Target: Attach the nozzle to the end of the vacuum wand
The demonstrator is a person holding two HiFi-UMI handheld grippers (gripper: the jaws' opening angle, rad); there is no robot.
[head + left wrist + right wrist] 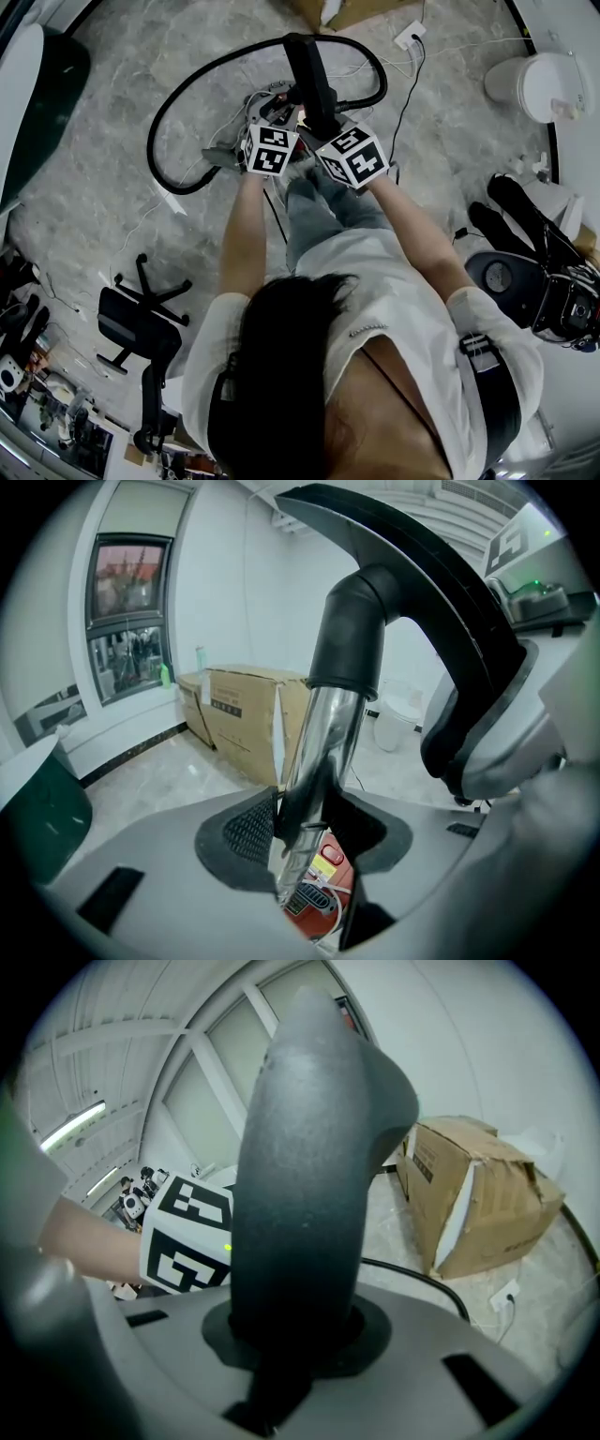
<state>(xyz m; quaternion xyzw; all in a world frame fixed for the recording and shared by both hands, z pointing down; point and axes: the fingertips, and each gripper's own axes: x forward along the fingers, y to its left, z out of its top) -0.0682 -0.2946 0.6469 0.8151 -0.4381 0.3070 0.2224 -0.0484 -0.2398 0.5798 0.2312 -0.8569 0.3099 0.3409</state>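
A chrome vacuum wand point(328, 733) runs up between the jaws of my left gripper point(305, 846), and the pads press on it. At its top end sits the black collar point(349, 635) of a black curved nozzle point(422, 592). My right gripper point(295, 1335) is shut on that nozzle point(309, 1147), which fills its view. From above, both grippers sit side by side in front of the person, left point(270, 112) and right point(317, 120). The nozzle point(307, 70) sticks out beyond them. A black hose point(173, 112) loops on the floor around it.
A torn cardboard box point(478, 1194) stands by the wall. A black vacuum body point(525, 277) sits at the right and a black office chair point(141, 328) lies at the left. A white socket strip point(410, 36) with cables lies at the far edge. A red labelled part point(328, 874) shows below the left jaws.
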